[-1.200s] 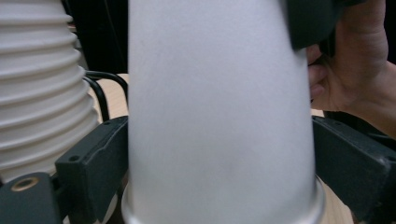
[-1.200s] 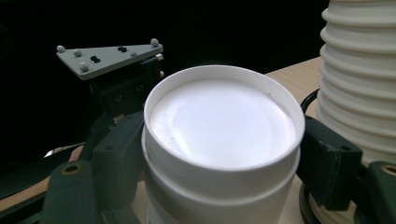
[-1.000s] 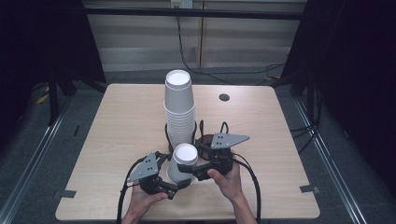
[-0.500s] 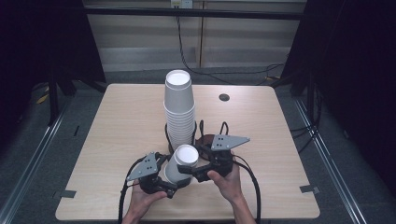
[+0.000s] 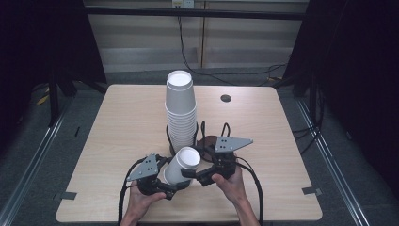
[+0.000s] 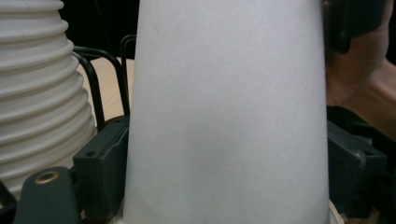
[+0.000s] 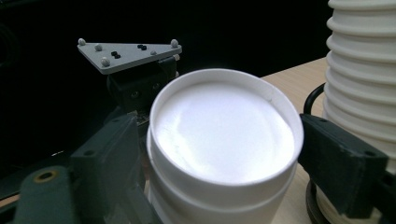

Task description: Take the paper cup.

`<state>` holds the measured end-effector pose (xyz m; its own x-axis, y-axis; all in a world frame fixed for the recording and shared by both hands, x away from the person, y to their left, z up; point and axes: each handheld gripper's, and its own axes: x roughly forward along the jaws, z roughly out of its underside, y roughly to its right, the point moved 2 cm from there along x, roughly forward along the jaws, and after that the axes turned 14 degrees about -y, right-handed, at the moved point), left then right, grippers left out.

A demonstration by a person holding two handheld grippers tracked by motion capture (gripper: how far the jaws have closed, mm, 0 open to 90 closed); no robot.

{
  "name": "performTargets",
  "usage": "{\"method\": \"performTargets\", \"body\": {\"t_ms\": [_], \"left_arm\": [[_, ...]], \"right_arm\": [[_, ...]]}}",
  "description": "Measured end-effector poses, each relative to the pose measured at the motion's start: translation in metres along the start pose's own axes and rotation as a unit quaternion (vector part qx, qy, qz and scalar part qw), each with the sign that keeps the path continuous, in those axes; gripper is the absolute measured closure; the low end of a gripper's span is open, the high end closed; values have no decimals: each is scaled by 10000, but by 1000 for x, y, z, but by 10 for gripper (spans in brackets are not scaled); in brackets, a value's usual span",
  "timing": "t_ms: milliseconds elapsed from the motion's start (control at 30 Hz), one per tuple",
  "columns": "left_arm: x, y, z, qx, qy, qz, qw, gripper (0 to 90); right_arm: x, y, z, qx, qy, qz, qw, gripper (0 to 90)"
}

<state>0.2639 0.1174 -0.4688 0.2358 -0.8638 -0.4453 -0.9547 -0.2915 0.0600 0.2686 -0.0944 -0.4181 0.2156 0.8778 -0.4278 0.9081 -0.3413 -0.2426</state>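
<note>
A tall stack of white paper cups (image 5: 180,110) stands upside down at the table's middle. In front of it a single white cup (image 5: 181,165) is held tilted above the table, base up. My left gripper (image 5: 170,182) is shut on its wider lower part; the cup wall (image 6: 229,112) sits between the left gripper's (image 6: 229,168) jaws. My right gripper (image 5: 192,172) is shut near the base end, and the cup's round base (image 7: 224,135) lies between the right gripper's (image 7: 224,163) jaws. A second rim shows just below the base, so there may be two nested cups.
The stack's ribbed rims (image 7: 362,79) stand close beside the held cup. Black cables (image 5: 202,134) loop around the stack's foot. A small dark round hole (image 5: 226,98) is at the back right of the wooden table (image 5: 117,122). Dark floor surrounds the table.
The held cup's lower end has swung slightly left, so it leans a little more. Both hands stay in nearly the same place.
</note>
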Motion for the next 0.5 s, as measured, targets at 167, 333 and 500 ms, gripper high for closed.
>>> {"method": "performTargets", "body": {"t_ms": [167,333,500], "left_arm": [[-5,-3,-2,22,-152,-43,9999,157],[-10,-7,-1,-30,-297,-130,9995,157],[-12,-11,-2,-22,-497,-164,9986,157]], "right_arm": [[-6,0,2,-10,57,31,10000,129],[-12,0,6,-3,-5,4,10000,128],[-17,3,8,4,-104,11,9999,128]]}}
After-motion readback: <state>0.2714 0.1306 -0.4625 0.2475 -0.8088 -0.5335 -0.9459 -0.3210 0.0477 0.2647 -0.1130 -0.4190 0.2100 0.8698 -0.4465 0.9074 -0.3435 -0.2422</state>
